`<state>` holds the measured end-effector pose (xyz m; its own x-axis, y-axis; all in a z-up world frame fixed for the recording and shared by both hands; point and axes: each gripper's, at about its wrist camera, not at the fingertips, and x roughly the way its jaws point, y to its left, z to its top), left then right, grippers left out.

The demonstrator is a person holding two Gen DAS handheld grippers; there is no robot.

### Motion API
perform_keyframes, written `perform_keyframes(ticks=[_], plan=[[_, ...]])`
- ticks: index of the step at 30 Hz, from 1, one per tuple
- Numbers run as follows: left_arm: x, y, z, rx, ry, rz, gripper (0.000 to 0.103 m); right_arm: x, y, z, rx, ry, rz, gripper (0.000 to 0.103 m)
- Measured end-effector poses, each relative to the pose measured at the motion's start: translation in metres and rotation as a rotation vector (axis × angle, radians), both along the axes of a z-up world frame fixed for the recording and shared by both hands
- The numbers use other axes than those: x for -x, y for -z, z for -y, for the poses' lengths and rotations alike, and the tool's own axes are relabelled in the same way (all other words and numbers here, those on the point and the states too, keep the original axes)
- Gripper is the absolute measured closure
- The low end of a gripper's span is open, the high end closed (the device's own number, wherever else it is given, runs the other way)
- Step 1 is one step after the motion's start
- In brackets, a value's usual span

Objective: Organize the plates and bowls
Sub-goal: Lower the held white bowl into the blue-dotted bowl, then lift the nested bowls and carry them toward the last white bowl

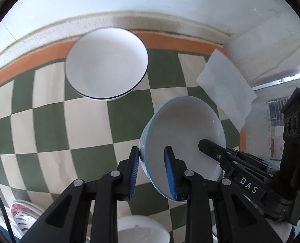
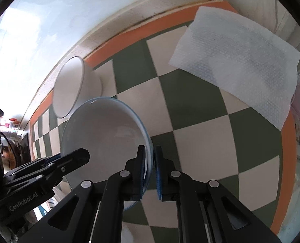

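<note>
A pale bowl with a blue rim (image 1: 186,125) (image 2: 109,129) hangs tilted above the checked tablecloth, held from two sides. My left gripper (image 1: 151,149) is shut on its near left wall, one blue pad outside and one inside. My right gripper (image 2: 150,147) is shut on the opposite rim; its black finger (image 1: 210,147) shows inside the bowl in the left wrist view. The left gripper's fingers (image 2: 77,158) reach in from the left in the right wrist view. A white bowl with a dark rim (image 1: 106,62) (image 2: 69,89) stands farther back near the wall.
A white paper towel (image 1: 226,89) (image 2: 236,60) lies at the back right on the green-and-cream checked cloth (image 1: 89,121) with an orange border. Another white bowl (image 1: 141,230) sits below my left gripper. A patterned plate (image 1: 22,212) shows at the lower left. A wall bounds the far side.
</note>
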<state>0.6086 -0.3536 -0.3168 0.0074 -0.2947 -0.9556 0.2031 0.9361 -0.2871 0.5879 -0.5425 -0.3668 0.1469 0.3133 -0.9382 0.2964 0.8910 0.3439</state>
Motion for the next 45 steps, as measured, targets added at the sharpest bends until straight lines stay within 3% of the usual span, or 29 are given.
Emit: perform_keyframes(ticks=[13,21,30,45], plan=[[0.055,-0.076,-0.048,0.092,0.009,0.079,0.08,0.054,-0.088,-0.039,0.018,-0.067,0.098,0.092],[0.099,-0.083,-0.072,0.113,0.027,0.064,0.08,0.109,-0.11,-0.062,0.005,-0.092,0.102,0.092],[0.136,-0.042,-0.087,0.058,0.064,-0.022,0.08,0.149,-0.079,-0.086,0.006,-0.133,0.028,0.091],[0.151,0.002,-0.09,-0.006,0.079,-0.123,0.08,0.157,-0.036,-0.101,0.02,-0.17,-0.055,0.09]])
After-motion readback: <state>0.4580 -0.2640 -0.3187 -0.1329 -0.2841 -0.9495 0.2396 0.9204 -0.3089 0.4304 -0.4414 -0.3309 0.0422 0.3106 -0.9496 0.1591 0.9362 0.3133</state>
